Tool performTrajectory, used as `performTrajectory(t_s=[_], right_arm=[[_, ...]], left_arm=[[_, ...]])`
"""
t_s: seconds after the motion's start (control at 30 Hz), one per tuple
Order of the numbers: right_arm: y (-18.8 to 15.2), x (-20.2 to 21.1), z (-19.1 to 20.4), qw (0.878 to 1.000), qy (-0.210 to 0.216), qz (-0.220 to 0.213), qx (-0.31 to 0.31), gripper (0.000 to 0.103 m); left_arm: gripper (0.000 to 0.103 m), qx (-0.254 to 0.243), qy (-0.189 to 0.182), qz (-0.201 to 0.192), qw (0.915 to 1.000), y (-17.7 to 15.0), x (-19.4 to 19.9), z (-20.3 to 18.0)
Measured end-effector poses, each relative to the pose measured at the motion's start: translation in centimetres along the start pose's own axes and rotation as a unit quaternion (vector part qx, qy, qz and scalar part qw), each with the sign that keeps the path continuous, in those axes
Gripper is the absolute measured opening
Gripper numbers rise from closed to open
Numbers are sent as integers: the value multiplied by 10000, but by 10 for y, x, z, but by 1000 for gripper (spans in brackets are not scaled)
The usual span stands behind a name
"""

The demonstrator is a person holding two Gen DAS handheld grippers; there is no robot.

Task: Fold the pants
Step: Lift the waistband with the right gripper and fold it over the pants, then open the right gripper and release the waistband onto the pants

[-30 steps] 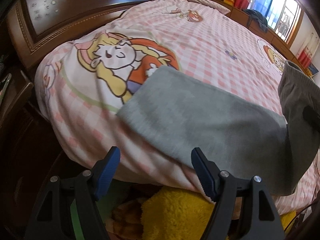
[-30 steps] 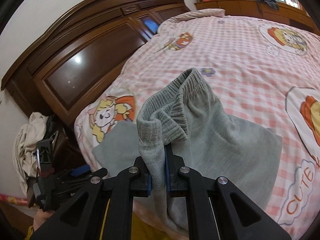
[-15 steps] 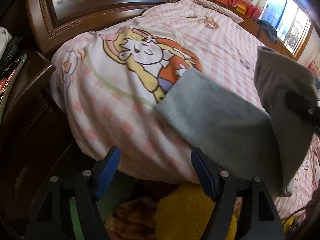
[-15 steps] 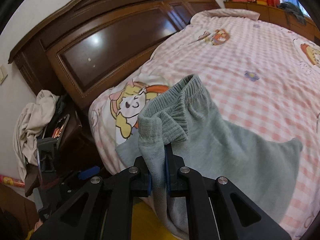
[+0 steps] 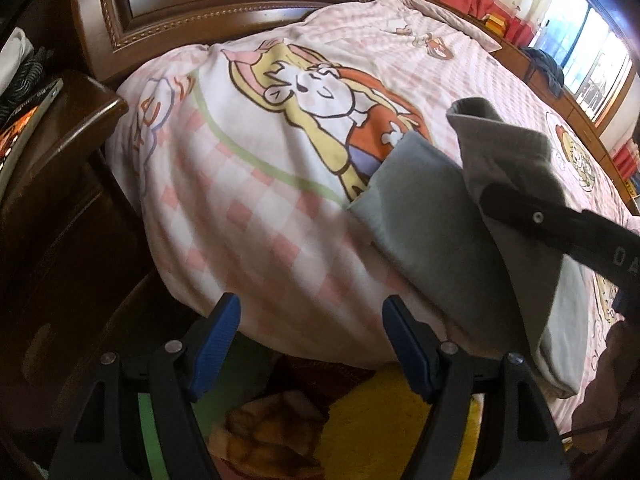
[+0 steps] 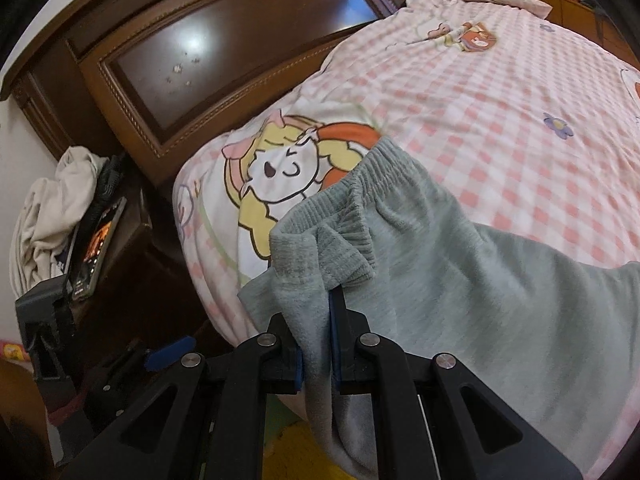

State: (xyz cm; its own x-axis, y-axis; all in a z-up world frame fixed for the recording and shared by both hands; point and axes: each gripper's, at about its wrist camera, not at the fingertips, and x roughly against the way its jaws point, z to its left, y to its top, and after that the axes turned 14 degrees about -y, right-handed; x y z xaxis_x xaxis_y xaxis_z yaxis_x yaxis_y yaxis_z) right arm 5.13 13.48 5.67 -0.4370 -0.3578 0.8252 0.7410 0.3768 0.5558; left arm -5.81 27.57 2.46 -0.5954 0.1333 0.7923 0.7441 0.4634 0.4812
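The left gripper (image 5: 310,340) hangs low with its two blue-padded fingers (image 5: 216,340) spread wide apart, nothing between them. The right gripper (image 6: 318,336) is raised beside it, off to its right, jaws pressed together on a bunched fold of grey cloth that rises above its tips and drapes below.

The pink checked cartoon-print bedspread (image 5: 256,200) is being viewed from its near edge by both wrist cameras, low and close, facing the dark carved wooden headboard (image 6: 224,64); the grey fleece pants (image 5: 432,216) are being shared.
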Motion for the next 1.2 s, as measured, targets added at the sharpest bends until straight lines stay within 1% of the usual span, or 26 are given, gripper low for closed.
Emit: performTrajectory(t_s=[0.1,0.13,0.2,0.23,0.3,0.37,0.43,0.57,0.6,0.73,0.77,0.87,0.97,1.03,1.1,1.2], right_arm=[[0,-8,5,9996,208,149,69,26],[0,-11,6,9990,385,227,51,31],[-2,-9,9,9983,536,241,62,32],[-2,-5,10,9977,642,182,113,32],[-3,5,10,9974,711,94,110,32],[-6,21,1,9969,781,-34,-3,33],[-9,32,-10,9978,653,-78,-67,35],[-23,55,-48,9995,-146,-186,-185,35],[-27,59,-58,9991,-288,-188,-258,35],[-55,73,-97,9955,-737,-36,-593,35],[-67,76,-106,9942,-847,35,-664,35],[-90,78,-121,9923,-936,231,-775,35],[-110,76,-129,9915,-920,410,-822,35],[-117,76,-131,9912,-889,462,-867,35],[-121,77,-133,9913,-839,470,-901,35],[-124,79,-137,9917,-780,433,-930,35]], left_arm=[[77,32,2,4,10000,-1,-1,2],[77,35,4,7,10000,-1,-1,2],[77,28,-3,3,10000,-2,0,1],[77,23,-5,-3,10000,-2,0,0],[77,-3,-15,-25,10000,-1,2,-2],[77,-28,-28,-44,10000,0,4,-4],[77,-50,-53,-66,10000,0,6,-7],[77,-150,-177,-219,9995,4,18,-18],[77,-186,-233,-269,9992,5,21,-22],[77,-355,-394,-388,9978,14,26,-40],[77,-386,-419,-391,9976,17,26,-43],[77,-505,-543,-450,9962,26,22,-59],[75,-619,-554,-513,9952,35,15,-70],[70,-723,-546,-558,9943,41,7,-78],[69,-821,-479,-550,9940,48,-3,-85],[68,-876,-165,-353,9954,54,-26,-87]])
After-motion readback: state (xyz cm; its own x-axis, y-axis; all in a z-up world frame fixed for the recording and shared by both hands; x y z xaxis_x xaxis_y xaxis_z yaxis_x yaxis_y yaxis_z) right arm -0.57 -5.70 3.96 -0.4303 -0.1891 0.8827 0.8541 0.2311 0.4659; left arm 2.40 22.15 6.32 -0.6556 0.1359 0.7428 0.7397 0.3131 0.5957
